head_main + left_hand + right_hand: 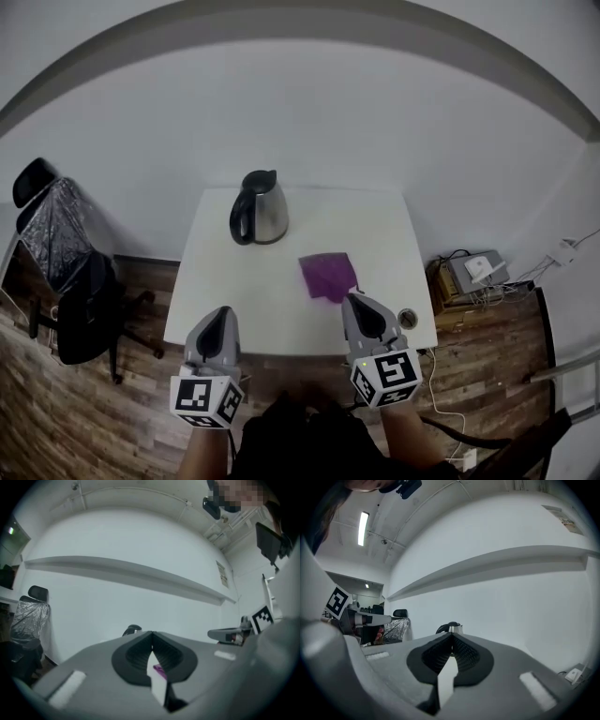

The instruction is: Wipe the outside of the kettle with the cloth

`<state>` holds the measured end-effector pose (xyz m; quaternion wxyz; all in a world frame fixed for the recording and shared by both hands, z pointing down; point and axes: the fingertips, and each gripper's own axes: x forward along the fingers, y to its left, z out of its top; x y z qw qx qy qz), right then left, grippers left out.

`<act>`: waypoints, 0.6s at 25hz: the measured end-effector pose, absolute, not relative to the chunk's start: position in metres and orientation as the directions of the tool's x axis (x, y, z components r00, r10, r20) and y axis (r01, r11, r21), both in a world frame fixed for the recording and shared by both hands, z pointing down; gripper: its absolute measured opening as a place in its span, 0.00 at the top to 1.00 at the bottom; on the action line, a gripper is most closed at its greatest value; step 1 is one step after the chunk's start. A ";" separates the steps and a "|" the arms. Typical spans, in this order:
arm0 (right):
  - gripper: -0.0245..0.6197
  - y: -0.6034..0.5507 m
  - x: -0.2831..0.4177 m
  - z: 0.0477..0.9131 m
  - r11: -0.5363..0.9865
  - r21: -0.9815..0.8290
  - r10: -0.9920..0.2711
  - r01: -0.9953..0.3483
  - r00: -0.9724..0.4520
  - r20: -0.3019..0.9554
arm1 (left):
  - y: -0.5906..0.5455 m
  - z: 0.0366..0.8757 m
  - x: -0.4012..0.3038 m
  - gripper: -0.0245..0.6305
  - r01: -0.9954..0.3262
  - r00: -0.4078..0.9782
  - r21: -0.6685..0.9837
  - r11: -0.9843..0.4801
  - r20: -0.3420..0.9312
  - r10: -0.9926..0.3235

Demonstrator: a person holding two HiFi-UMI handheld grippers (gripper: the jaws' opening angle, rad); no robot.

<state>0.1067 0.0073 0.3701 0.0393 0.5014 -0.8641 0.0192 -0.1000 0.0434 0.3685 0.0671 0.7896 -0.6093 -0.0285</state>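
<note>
Kettle [260, 208] standing on white surface [375, 225] | purple cloth [328, 276] lying near it | left gripper [222, 312], right gripper [355, 301] hovering at near edge — jaws pressed together, empty.

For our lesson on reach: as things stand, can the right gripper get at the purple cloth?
Probably yes: the right gripper points at the purple cloth lying just ahead on the table, with nothing between them. Its jaws are shut and must open first.

Soft, even indoor light, a ceiling lamp [363, 528] glowing; strong fisheye bending, dark rounded corners, the nearest foreground blurred
</note>
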 end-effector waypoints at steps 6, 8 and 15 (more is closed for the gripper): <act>0.96 -0.015 0.099 0.381 0.515 0.006 -0.851 -0.857 -0.511 0.119 | 0.018 0.377 -0.106 0.96 -0.961 0.247 0.142 -0.237 0.061 -0.967; 0.96 -0.022 0.098 0.383 0.506 0.007 -0.856 -0.862 -0.502 0.126 | 0.008 0.379 -0.108 0.96 -0.959 0.256 0.141 -0.245 0.065 -0.964; 0.96 -0.053 0.097 0.387 0.466 0.008 -0.875 -0.885 -0.460 0.152 | -0.034 0.380 -0.110 0.96 -0.949 0.308 0.102 -0.300 0.077 -0.948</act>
